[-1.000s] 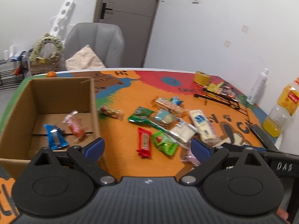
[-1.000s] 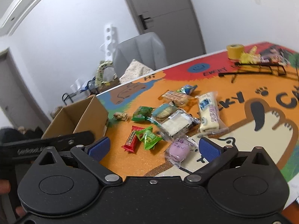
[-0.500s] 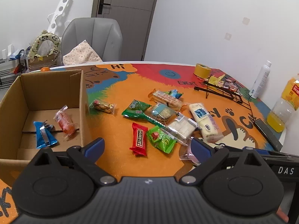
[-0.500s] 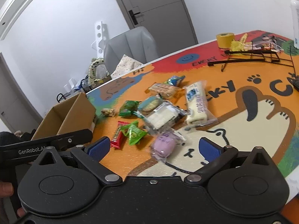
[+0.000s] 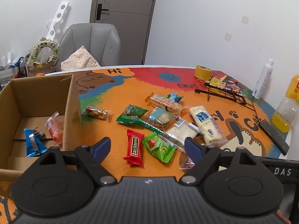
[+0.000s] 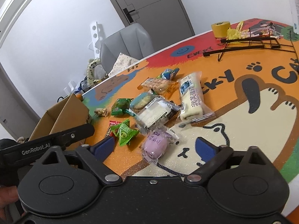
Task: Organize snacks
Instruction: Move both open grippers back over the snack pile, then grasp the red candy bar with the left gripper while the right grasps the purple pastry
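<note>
My left tool (image 5: 147, 147) hangs over the near edge of the counter (image 5: 115, 100), its jaws closing from a wide gap with nothing pressed between the pads. A red candy (image 5: 135, 147) and a green packet (image 5: 160, 146) lie on the mat in the gap as I look along the fingers, untouched. My right tool (image 6: 155, 147) is likewise closing from wide, gripping nothing; a purple snack (image 6: 156, 145) in a clear wrapper sits on the counter between its blue pads (image 6: 204, 149), apart from both.

In the left view the box (image 5: 37, 93) stands at 9 o'clock, open on top, with a blue packet (image 5: 33, 144) and a red-orange packet (image 5: 55, 127) on its floor. Just outside its wall lies a small biscuit pack (image 5: 97, 113). The rest of the snacks are heaped toward 1 o'clock of my left tool: a dark green pack (image 5: 131, 114), a cracker pack (image 5: 158, 116) overlapping it, a long orange-wrapped biscuit pack (image 5: 165, 102), a clear pack of white wafers (image 5: 182, 132), and a white roll (image 5: 206, 126) beside it.

Farther back at 1 o'clock are a yellow tape roll (image 5: 202, 71) and a black wire rack (image 5: 224, 92). At 3 o'clock a juice bottle (image 5: 286, 110) and a white bottle (image 5: 263, 79) stand near the counter's edge.

In the right view my left tool shows at 9 o'clock, beside the box.
</note>
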A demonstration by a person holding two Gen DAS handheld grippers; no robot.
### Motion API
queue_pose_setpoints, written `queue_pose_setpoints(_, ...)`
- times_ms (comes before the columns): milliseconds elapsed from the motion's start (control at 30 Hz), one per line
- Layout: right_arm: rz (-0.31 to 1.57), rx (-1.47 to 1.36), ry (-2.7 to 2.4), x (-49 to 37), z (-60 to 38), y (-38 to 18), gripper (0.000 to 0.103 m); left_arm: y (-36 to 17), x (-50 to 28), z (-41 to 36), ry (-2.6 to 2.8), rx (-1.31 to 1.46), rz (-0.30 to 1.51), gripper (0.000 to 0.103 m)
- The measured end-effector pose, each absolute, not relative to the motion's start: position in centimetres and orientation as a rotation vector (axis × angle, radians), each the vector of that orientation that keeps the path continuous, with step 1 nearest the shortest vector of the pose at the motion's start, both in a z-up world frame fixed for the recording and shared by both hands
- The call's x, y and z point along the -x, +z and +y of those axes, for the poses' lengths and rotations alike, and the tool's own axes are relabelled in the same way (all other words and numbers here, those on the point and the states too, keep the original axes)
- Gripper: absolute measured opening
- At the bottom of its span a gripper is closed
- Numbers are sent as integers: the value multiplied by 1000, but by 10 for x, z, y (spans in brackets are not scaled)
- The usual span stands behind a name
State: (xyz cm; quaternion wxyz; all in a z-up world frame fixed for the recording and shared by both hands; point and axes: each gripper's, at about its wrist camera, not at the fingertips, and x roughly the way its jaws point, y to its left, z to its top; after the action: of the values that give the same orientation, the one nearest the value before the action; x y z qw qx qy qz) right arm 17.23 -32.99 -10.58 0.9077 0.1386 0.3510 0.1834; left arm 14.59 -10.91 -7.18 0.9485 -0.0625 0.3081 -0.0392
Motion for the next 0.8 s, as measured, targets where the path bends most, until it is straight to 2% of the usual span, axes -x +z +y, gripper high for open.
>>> queue_pose_setpoints(67,731,-288,382,-174,-329,-109,86,-73,-147,-112,-79,120,617,77)
queue_pose_setpoints(133,738,-292,384,-177,-330,-111,86,-73,-149,-114,-68,118,613,71)
queue_pose_setpoints(267,749,-299,385,-182,-332,-116,85,-71,-150,-116,-65,131,598,66)
queue_pose_setpoints(433,762,-312,385,-189,-333,-122,85,-65,-148,-125,-87,129,551,65)
queue_pose_setpoints(533,770,-314,389,-191,-333,-125,82,-75,-160,-130,-101,137,597,64)
queue_pose_setpoints(700,778,-323,398,-193,-335,-126,76,-96,-176,-125,-66,162,667,49)
queue_pose_setpoints(800,776,-321,402,-196,-333,-126,76,-102,-179,-118,-35,171,674,45)
